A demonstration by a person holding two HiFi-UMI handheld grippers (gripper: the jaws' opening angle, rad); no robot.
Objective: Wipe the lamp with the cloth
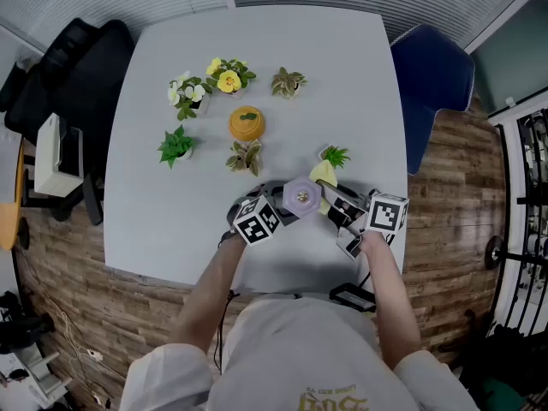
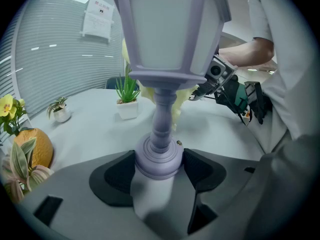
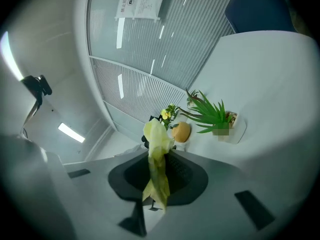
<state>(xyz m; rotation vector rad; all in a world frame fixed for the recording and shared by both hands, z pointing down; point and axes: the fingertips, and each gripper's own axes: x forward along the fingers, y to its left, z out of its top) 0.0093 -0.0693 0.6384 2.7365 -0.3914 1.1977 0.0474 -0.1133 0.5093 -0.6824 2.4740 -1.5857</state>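
A lilac lantern-shaped lamp (image 2: 167,44) stands upright between the black pads of my left gripper (image 2: 159,165), which is shut on its round base. From above, the lamp's top (image 1: 301,197) shows near the table's front edge, with my left gripper (image 1: 272,205) just left of it. My right gripper (image 3: 159,175) is shut on a pale yellow cloth (image 3: 158,156), bunched and sticking out past the jaws. In the head view the cloth (image 1: 323,175) lies against the lamp's right side, held by the right gripper (image 1: 339,202). The left gripper view shows the cloth (image 2: 176,101) behind the lamp's stem.
On the white table (image 1: 163,221) stand several small potted plants: a spiky green one (image 1: 336,155) right behind the lamp, a pink-leaved one (image 1: 246,156), an orange round pot (image 1: 247,122), yellow flowers (image 1: 229,77). Chairs flank the table at left (image 1: 68,67) and right (image 1: 432,75).
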